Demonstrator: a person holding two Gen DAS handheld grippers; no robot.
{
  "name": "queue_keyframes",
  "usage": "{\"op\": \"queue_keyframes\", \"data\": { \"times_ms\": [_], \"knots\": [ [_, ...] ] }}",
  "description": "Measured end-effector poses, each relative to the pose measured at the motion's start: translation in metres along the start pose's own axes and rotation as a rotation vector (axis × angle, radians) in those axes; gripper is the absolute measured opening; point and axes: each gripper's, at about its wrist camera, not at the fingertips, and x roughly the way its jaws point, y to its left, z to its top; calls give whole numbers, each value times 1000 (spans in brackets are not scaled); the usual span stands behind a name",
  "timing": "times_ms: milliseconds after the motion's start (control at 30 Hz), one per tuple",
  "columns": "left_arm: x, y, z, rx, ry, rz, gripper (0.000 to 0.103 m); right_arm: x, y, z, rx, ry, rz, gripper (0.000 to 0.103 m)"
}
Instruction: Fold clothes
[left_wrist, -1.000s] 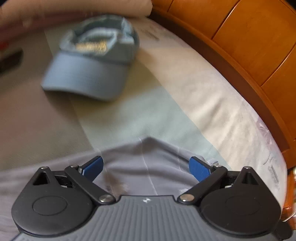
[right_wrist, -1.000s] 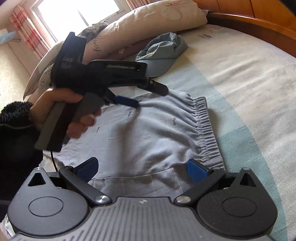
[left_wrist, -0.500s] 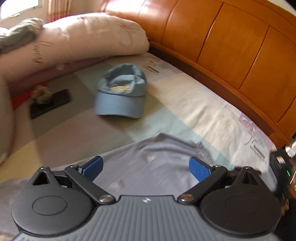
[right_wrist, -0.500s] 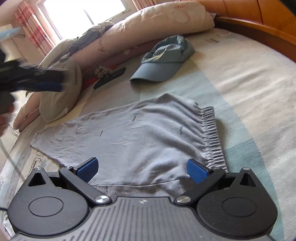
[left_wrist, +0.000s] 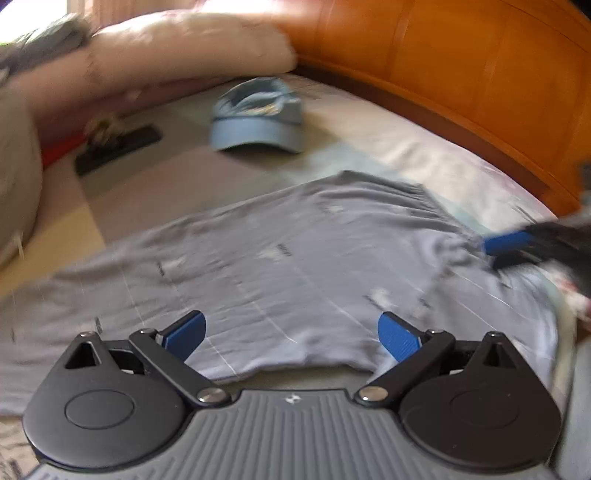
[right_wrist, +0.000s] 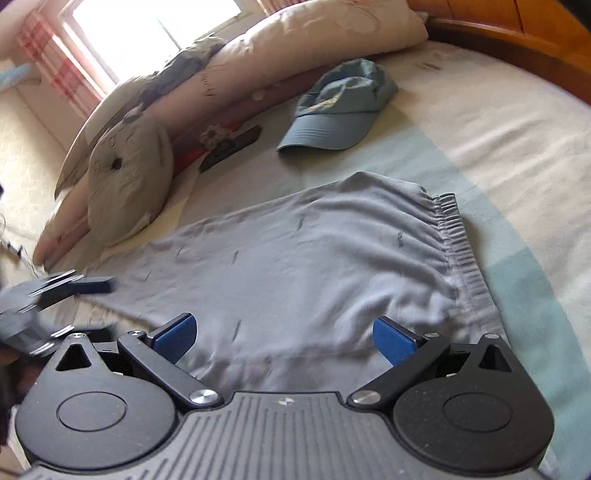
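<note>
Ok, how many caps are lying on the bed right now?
1. A light blue fabric baseball cap lies on the bed sheet, beyond the grey shorts, near the cream pillow. Others could be hidden outside the views.

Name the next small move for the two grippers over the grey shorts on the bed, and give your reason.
Probably lower each gripper to its own end of the near edge of the grey shorts and close. The left gripper and right gripper are both open and empty, and the shorts lie flat, unfolded, waistband on the right.

Sunlit window (right_wrist: 155, 33), checked curtain (right_wrist: 55, 62) — curved wooden headboard (left_wrist: 461, 66) behind bed.
</note>
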Motion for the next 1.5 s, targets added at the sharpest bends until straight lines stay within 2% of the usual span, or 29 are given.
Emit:
{"op": "queue_keyframes", "data": {
  "times_ms": [100, 233, 300, 367, 467, 533, 600, 700, 733, 800, 867, 900, 1067, 1200, 1267, 1367, 1500],
  "knots": [
    [18, 12, -10, -79, -8, -33, 99, -13, 13, -3, -25, 16, -49, 103],
    [30, 27, -33, -184, 57, -39, 99, -21, 14, 5, -53, 27, -116, 103],
    [22, 29, -40, -178, 51, -61, 99, -25, 15, 9, -57, 27, -138, 103],
    [13, 33, -36, -162, 37, -64, 99, -25, 15, 11, -40, 11, -122, 103],
    [3, 51, -16, -162, -76, -20, 100, -21, 18, 13, -45, 0, -73, 103],
    [12, 70, -5, -208, -98, 11, 100, -16, 20, 15, -54, 3, -69, 103],
    [25, 91, -6, -287, -58, 45, 100, -13, 20, 16, -58, 1, -68, 103],
    [30, 109, -33, -367, -29, 74, 99, -10, 17, 13, -52, -6, -62, 103],
    [24, 108, -40, -346, -58, 62, 100, -10, 15, 10, -47, -6, -59, 103],
    [16, 101, -46, -307, -25, 68, 100, -8, 10, 3, -38, 8, -65, 103],
    [14, 101, -37, -292, 24, 78, 100, -4, 5, -4, -32, 25, -73, 103],
    [12, 102, -29, -295, 24, 80, 100, -3, 4, -6, -29, 33, -73, 103],
    [13, 118, 26, -313, -118, 40, 100, 1, 3, -8, -15, 21, -38, 103],
    [45, 150, 45, -430, -74, 39, 100, -2, 6, -8, -27, 10, -23, 103],
    [57, 167, 39, -487, -51, 53, 100, -4, 6, -8, -30, 8, -22, 103],
    [57, 188, 29, -503, -54, 100, 100, -7, -2, -10, -10, 8, -34, 103],
    [39, 209, 26, -540, -58, 252, 99, -9, -13, -11, 31, 7, -41, 103]
  ]
}}
